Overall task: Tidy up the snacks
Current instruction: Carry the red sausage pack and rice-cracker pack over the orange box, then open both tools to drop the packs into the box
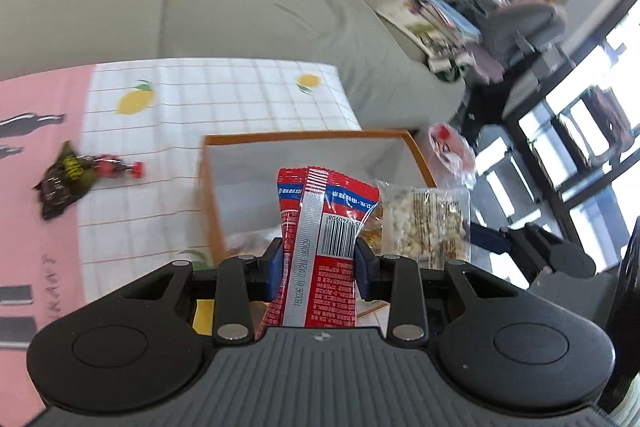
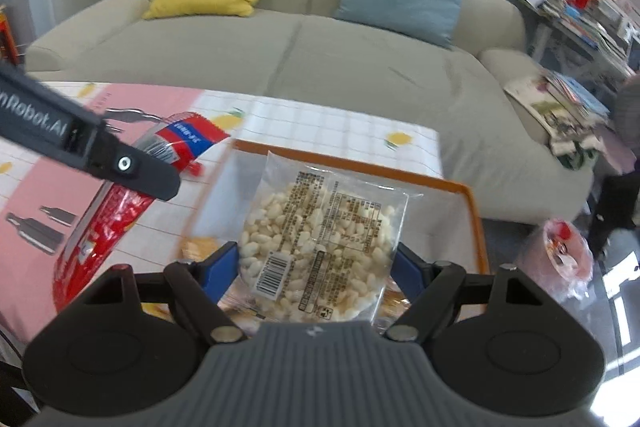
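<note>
My left gripper (image 1: 319,261) is shut on a red snack packet (image 1: 324,223), held upright above the near side of an orange-rimmed white box (image 1: 300,151). My right gripper (image 2: 319,267) is shut on a clear bag of puffed rice (image 2: 320,239), its blue pads pressed against both sides, above the same box (image 2: 472,203). The rice bag (image 1: 424,223) shows just right of the red packet in the left wrist view, with the right gripper's finger (image 1: 492,239) beside it. The red packet (image 2: 120,203) and the left gripper's side (image 2: 80,143) cross the right wrist view's left. Some snacks lie in the box bottom.
A dark wrapped snack (image 1: 66,179) and a red candy (image 1: 120,165) lie on the lemon-print tablecloth (image 1: 200,99), left of the box. A beige sofa (image 2: 320,59) stands behind the table. A pink plastic bag (image 2: 560,255) sits on the floor at right.
</note>
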Demonstrator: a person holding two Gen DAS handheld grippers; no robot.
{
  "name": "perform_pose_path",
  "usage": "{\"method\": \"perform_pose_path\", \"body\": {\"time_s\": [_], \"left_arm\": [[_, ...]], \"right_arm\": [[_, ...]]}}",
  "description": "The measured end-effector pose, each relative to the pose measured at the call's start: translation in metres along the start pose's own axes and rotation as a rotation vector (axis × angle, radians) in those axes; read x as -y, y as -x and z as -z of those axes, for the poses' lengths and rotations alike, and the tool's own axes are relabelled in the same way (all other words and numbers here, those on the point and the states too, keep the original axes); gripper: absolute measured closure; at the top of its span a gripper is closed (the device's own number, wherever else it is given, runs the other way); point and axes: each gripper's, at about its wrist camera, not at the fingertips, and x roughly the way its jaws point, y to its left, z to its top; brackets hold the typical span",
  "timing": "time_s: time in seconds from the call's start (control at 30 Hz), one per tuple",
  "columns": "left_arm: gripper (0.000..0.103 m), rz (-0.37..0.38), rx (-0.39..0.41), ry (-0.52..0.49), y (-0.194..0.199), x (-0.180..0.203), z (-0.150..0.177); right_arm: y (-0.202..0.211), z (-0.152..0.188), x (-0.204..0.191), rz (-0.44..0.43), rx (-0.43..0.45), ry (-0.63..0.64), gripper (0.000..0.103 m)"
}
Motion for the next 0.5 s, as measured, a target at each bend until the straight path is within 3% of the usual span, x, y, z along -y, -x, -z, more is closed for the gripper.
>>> {"method": "perform_pose_path", "body": {"time_s": [0.23,0.5], "left_arm": [[0.064,-0.010,-0.098,-0.050,-0.047,0.023,-0.010],[0.064,-0.017,-0.186,-0.076,-0.099,0.020,-0.020]], "right_arm": [[-0.031,0.006,0.036,0.049,-0.063,-0.011,0.024],[-0.073,0.014,0.054,0.052,-0.135,0.007,0.024]]}}
